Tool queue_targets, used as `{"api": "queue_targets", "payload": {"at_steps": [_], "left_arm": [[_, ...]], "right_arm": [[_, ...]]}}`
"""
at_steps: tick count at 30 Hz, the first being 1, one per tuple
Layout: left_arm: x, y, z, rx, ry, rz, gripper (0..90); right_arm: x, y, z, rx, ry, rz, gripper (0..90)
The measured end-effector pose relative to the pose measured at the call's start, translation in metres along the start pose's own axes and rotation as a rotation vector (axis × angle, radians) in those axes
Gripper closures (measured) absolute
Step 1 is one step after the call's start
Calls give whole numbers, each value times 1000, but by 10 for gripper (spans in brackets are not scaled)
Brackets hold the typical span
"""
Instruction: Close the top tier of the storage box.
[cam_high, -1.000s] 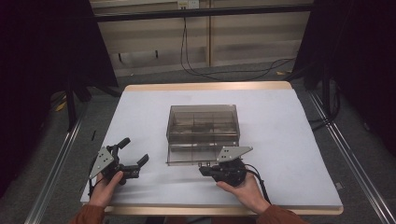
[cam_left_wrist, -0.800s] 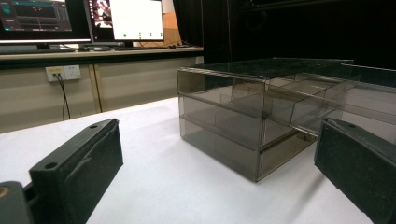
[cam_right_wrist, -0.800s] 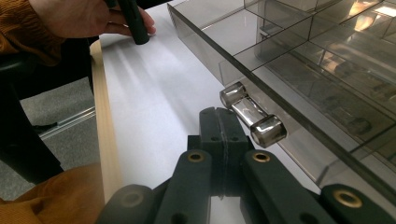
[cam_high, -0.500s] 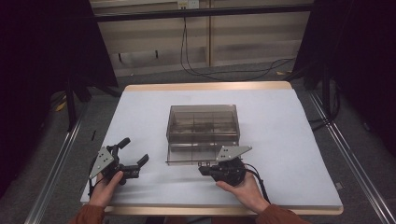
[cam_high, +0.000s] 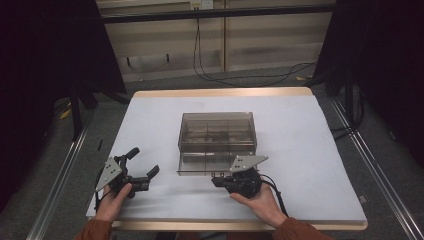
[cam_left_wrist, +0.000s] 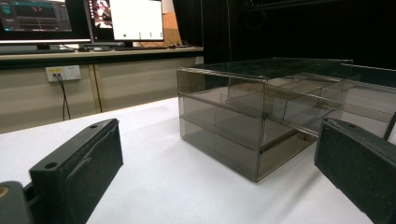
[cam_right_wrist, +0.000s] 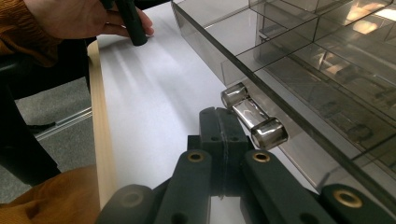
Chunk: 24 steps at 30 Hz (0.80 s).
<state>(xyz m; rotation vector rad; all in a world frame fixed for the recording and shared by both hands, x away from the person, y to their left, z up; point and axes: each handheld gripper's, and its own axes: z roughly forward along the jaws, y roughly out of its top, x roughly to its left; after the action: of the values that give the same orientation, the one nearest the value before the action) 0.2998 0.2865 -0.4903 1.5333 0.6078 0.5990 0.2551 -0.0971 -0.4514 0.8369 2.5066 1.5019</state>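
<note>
A smoky clear drawer box (cam_high: 217, 135) stands in the middle of the white table; it also rises close ahead in the left gripper view (cam_left_wrist: 243, 121). My left gripper (cam_high: 145, 161) rests near the table's front left with its jaws wide apart and nothing between them (cam_left_wrist: 217, 179). My right gripper (cam_high: 215, 181) lies at the box's front edge with its jaws pressed together (cam_right_wrist: 218, 114). The drawer's clear bar handle (cam_right_wrist: 252, 116) sits right beside the jaw tips, not between them.
The table's wooden front edge (cam_right_wrist: 100, 140) runs close by the right gripper. The person's other hand with the left gripper (cam_right_wrist: 128, 21) shows farther off. Bare white tabletop (cam_high: 310, 150) spreads on both sides of the box. Cables lie on the floor behind the table.
</note>
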Motion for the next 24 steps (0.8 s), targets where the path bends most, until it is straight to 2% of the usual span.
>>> {"api": "queue_targets", "payload": {"at_steps": [24], "left_arm": [[0,0,0,-2,-3,-5,9]], "right_arm": [[-1,0,-1,-8,-15,0,900]]}}
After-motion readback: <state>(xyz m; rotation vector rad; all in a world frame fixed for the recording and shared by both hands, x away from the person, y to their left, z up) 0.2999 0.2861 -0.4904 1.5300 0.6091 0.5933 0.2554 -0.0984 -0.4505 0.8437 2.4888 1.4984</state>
